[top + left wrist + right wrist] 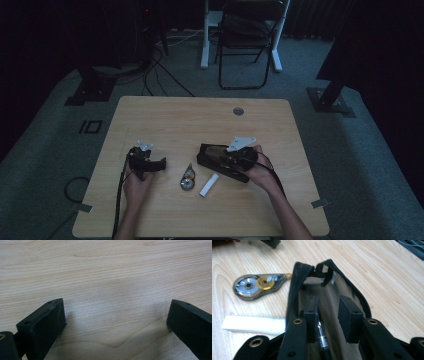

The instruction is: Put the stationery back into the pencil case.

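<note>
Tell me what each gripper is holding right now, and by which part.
Nothing is held. The right gripper stands open inside the black pencil case, beside a pen; the left gripper is open over the bare table.

Pencil case (222,161) lies on tabletop (200,120), right of centre; your right hand-held gripper (329,315) sits inside its open mouth, pen (323,342) in case beside one jaw. Correction tape (188,178) at case's 8 o'clock. Eraser (209,184) just beside tape, at its 3 o'clock. Your left hand-held gripper (159,164) at tape's 10 o'clock, over bare tabletop.
</note>
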